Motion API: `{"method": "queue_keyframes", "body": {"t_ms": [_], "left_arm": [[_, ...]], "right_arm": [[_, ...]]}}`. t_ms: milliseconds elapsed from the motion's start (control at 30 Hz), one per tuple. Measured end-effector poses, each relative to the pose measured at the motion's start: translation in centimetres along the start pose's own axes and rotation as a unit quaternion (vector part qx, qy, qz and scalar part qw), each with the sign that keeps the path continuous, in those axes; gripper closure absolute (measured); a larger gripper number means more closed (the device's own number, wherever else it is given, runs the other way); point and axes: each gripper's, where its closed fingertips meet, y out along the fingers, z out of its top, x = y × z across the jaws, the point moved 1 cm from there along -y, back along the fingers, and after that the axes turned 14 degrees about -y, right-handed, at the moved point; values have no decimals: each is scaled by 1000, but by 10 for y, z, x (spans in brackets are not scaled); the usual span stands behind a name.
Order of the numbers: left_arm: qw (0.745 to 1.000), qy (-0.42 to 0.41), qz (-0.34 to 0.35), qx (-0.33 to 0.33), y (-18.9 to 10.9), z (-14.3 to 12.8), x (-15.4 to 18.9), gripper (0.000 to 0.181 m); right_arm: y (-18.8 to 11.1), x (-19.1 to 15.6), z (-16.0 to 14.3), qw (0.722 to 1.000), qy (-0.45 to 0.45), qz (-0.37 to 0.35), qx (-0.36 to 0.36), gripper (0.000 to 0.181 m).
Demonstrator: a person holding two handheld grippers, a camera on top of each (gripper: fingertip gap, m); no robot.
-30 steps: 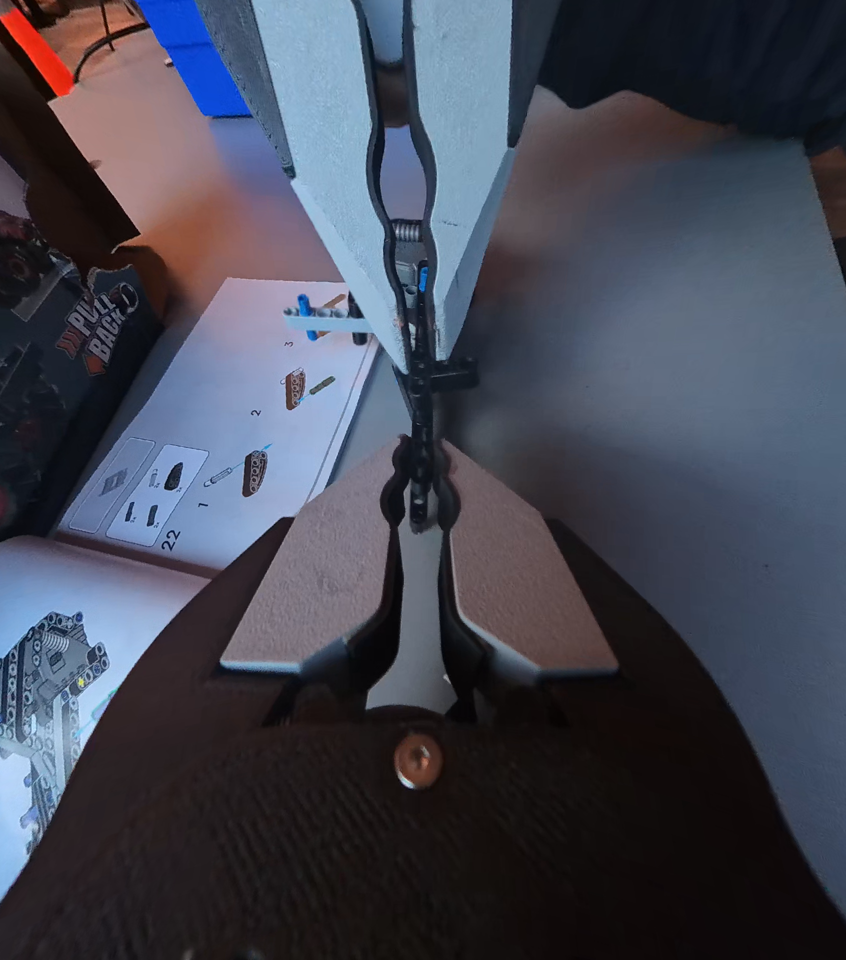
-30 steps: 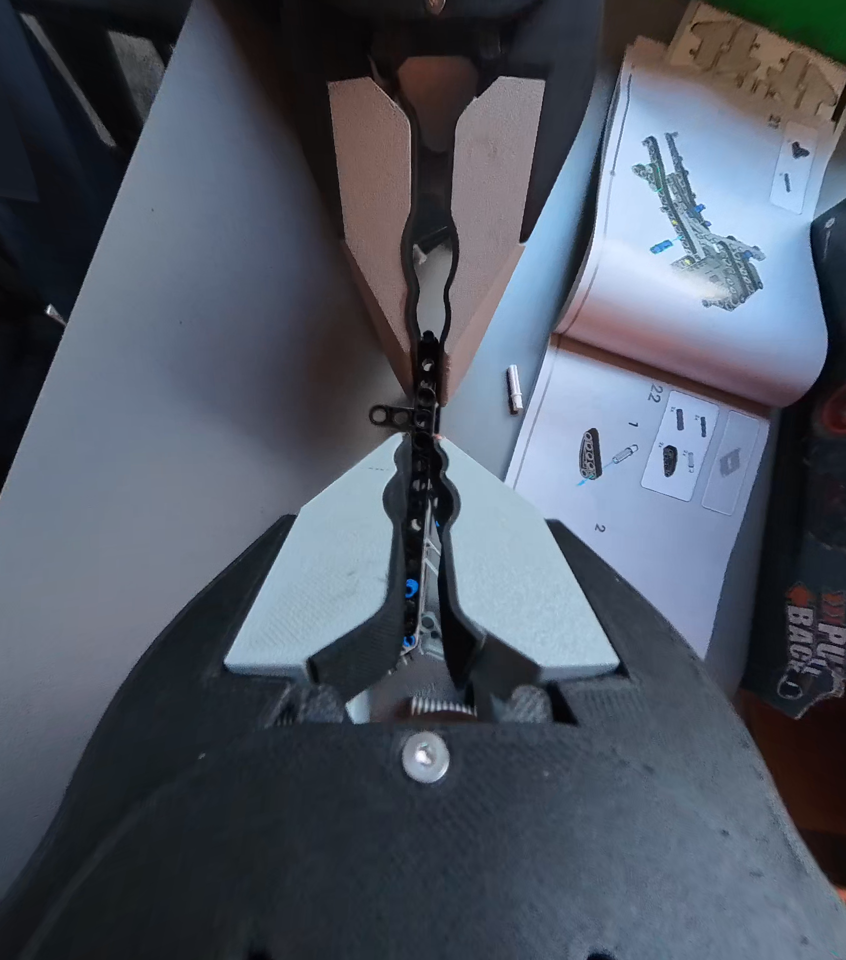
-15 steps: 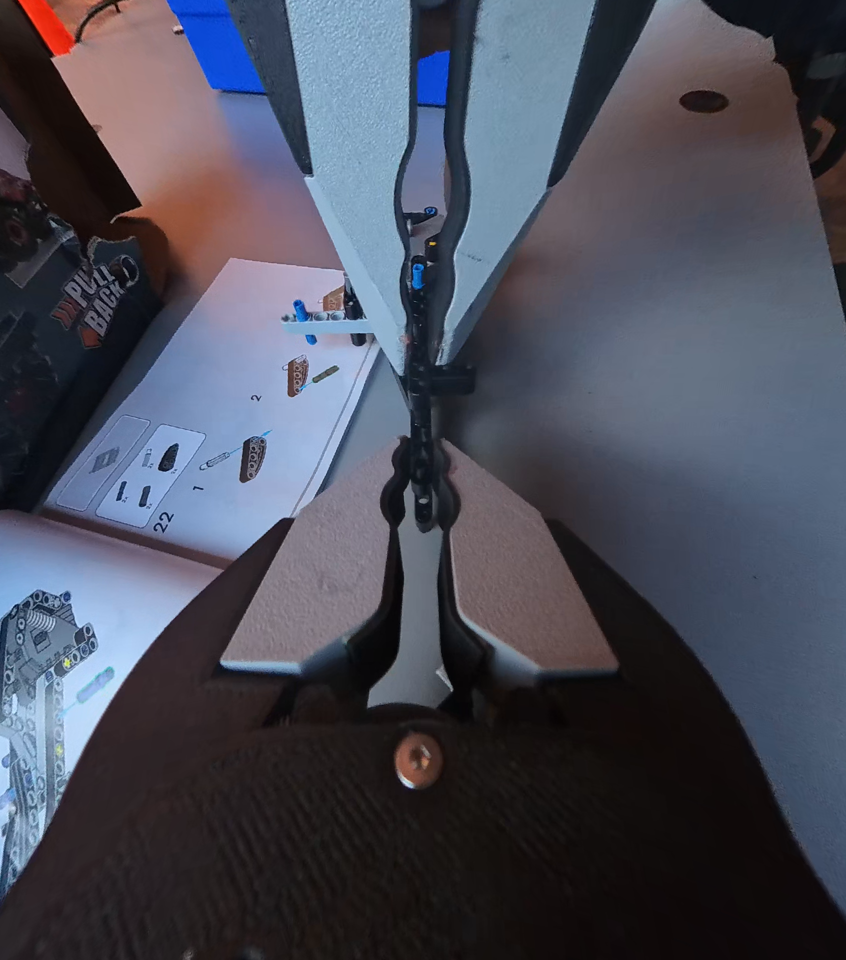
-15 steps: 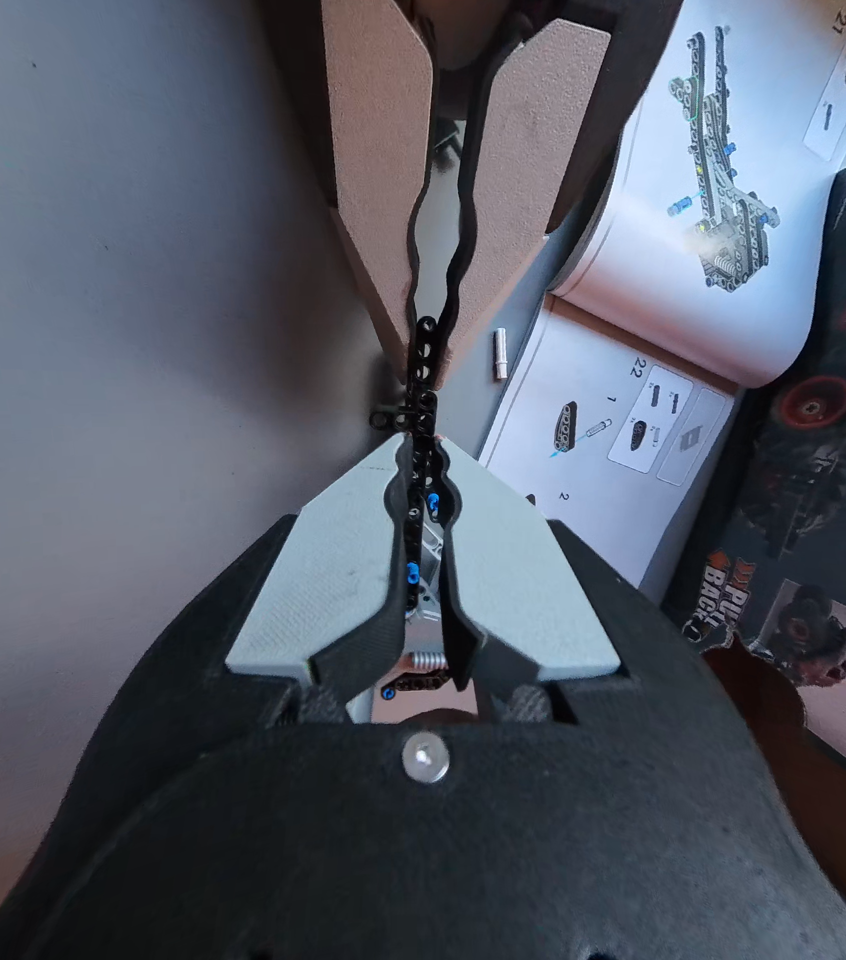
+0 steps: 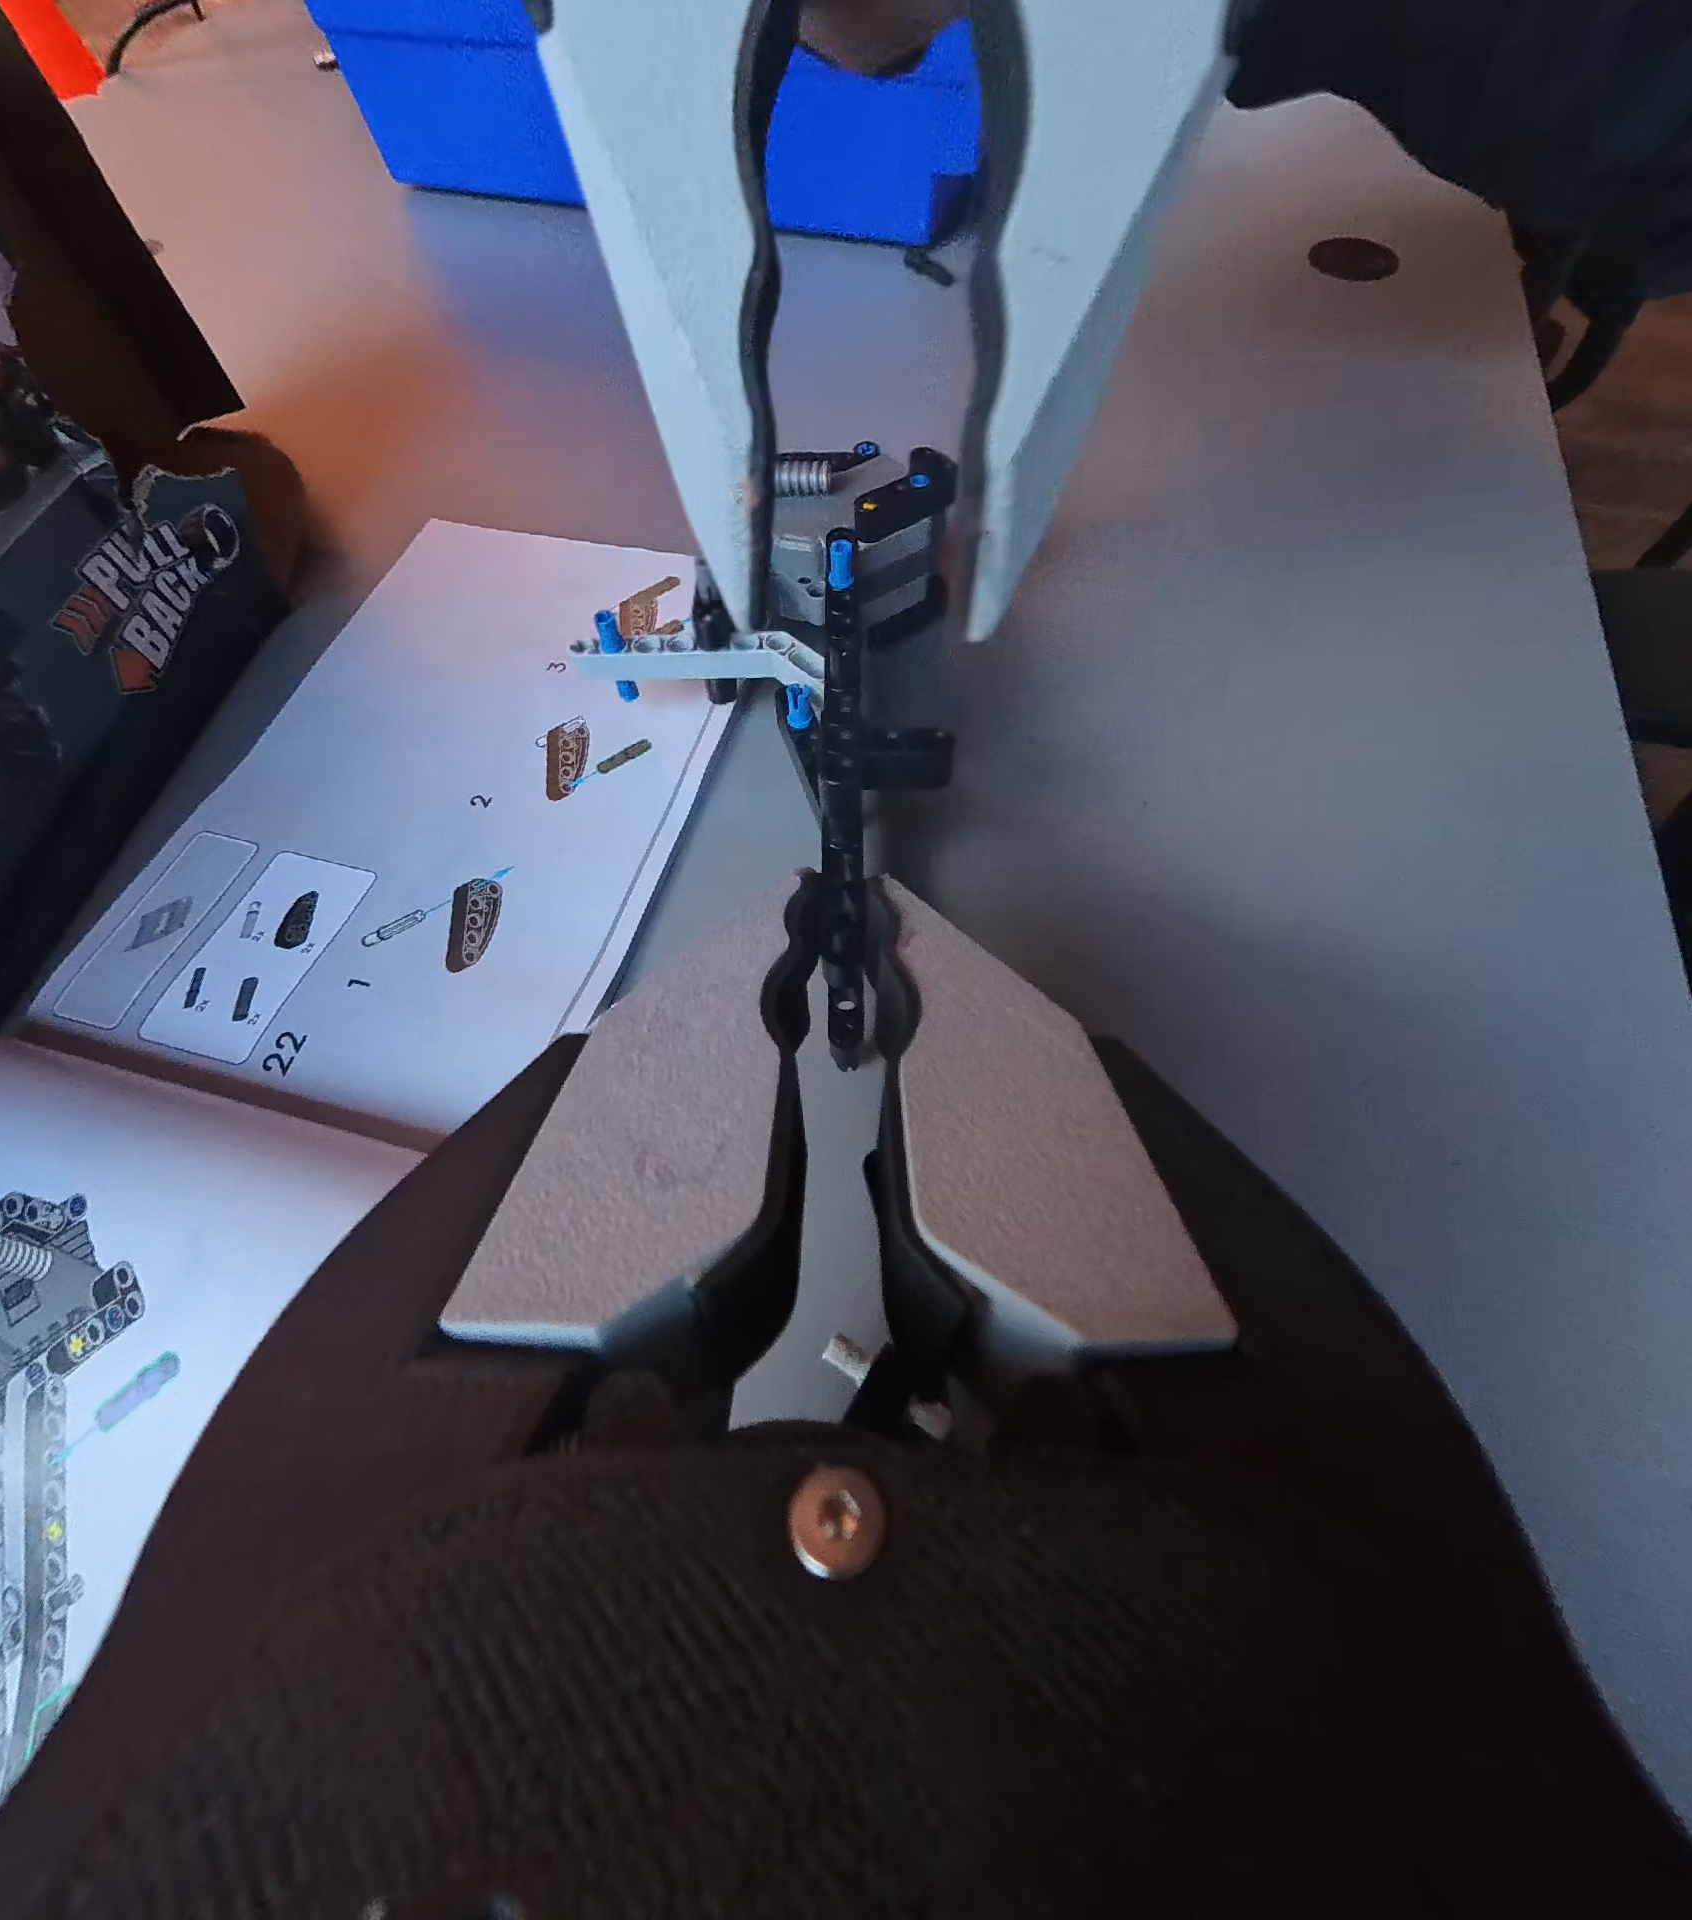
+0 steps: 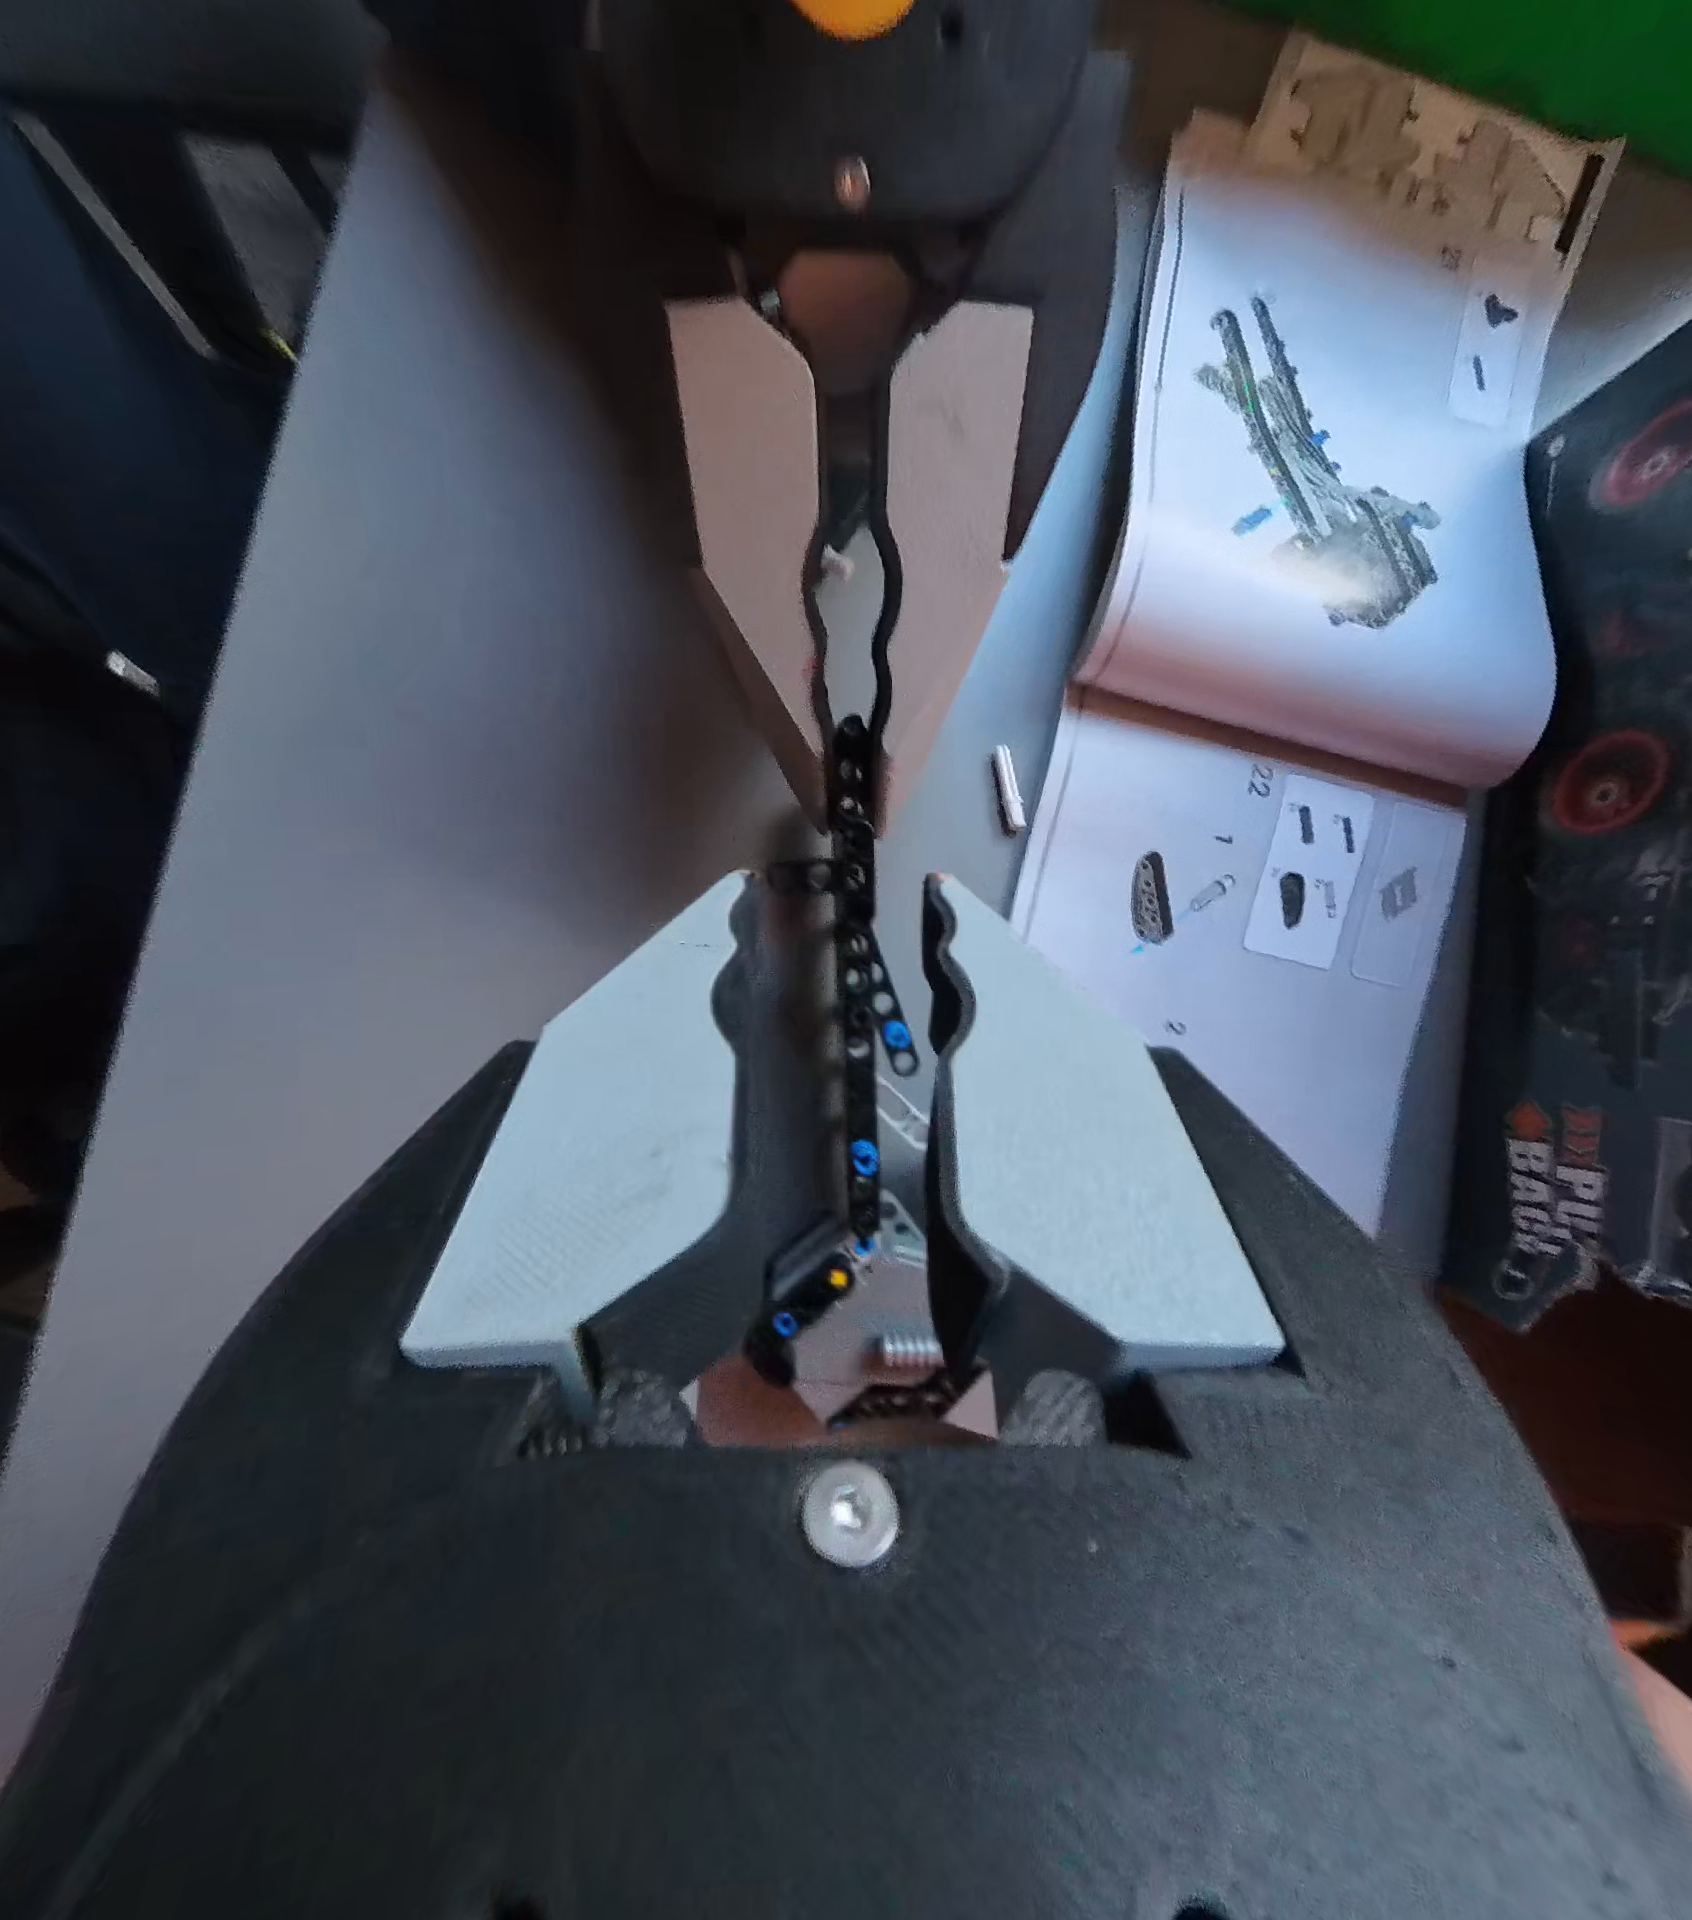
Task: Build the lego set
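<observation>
The lego assembly (image 5: 847,717) is a long black beam with blue pins, a white beam and a grey motor block with a spring. My left gripper (image 5: 842,894), with tan fingers, is shut on the near end of the black beam and holds it over the grey table (image 5: 1237,935). My right gripper (image 5: 863,618), with grey fingers, faces it from the far side, open, its fingers straddling the motor block. In the right wrist view the right gripper (image 6: 842,894) is open around the assembly (image 6: 857,1039), and the left gripper (image 6: 850,810) pinches the beam's far end.
An open instruction booklet (image 5: 354,831) lies left of the grippers, with the dark set box (image 5: 42,623) beyond it; both show at right in the right wrist view (image 6: 1289,831). A small white pin (image 6: 1008,790) lies by the booklet. A blue box (image 5: 530,104) stands at the back.
My right gripper has opened and let go of the assembly, which it held shut a second ago. My left gripper keeps its hold on the black beam.
</observation>
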Motion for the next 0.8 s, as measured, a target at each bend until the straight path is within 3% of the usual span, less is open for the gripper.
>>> {"method": "queue_keyframes", "body": {"t_ms": [33,167,300,400,800], "left_arm": [[1000,-2,-1,0,0,0,0,177],[1000,-4,-2,0,0,0,0,177],[1000,-8,-3,0,0,0,0,177],[1000,-9,-4,1,0,0,0,177],[1000,-3,0,2,1,0,0,177]], "right_arm": [[1,-2,4,1000,10,3,6,150],[16,-2,1,999,1,-29,-29,146],[20,0,2,998,-3,-59,-30,172],[16,5,4,997,25,-64,-21,173],[29,2,-5,994,27,-2,-110,176]]}}
